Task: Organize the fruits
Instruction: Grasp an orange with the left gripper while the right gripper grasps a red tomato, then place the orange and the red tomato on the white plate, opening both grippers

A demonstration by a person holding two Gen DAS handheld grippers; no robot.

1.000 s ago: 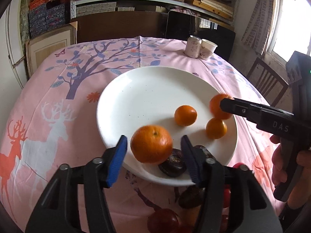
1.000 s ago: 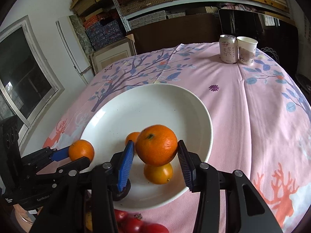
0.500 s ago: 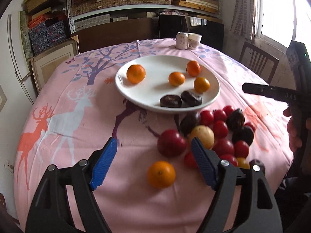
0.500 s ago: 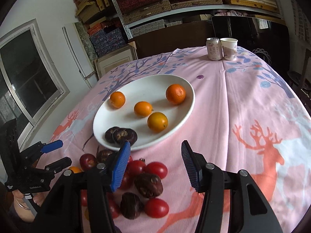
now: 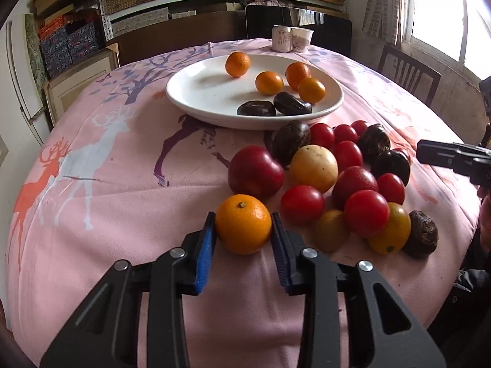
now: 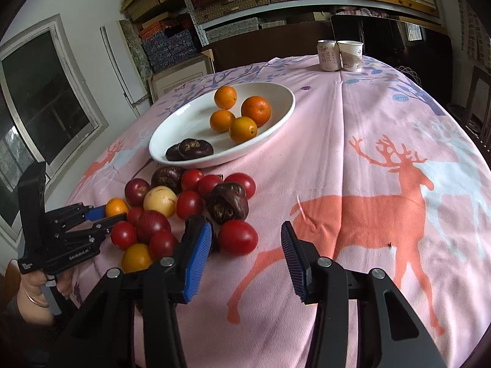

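Observation:
My left gripper (image 5: 243, 233) is shut on an orange (image 5: 243, 224) that rests on the pink tablecloth at the near edge of the fruit pile; the same orange shows in the right wrist view (image 6: 116, 207). The white plate (image 5: 199, 92) further back holds several oranges (image 5: 269, 82) and two dark brown fruits (image 5: 256, 109). The pile beside it holds red tomatoes (image 5: 302, 204), a red apple (image 5: 255, 171), a yellow fruit (image 5: 313, 168) and dark fruits (image 5: 390, 165). My right gripper (image 6: 247, 245) is open and empty, above the cloth right of the pile, near a tomato (image 6: 237, 237).
A drink can (image 6: 327, 55) and a paper cup (image 6: 351, 55) stand at the table's far edge. Shelves of boxes line the back wall. A wooden chair (image 5: 408, 73) stands at the right. The table's round edge drops off close to me.
Both grippers let go of oranges over the plate and drew back toward the near edge. The left gripper then came down and shut on a loose orange by the pile.

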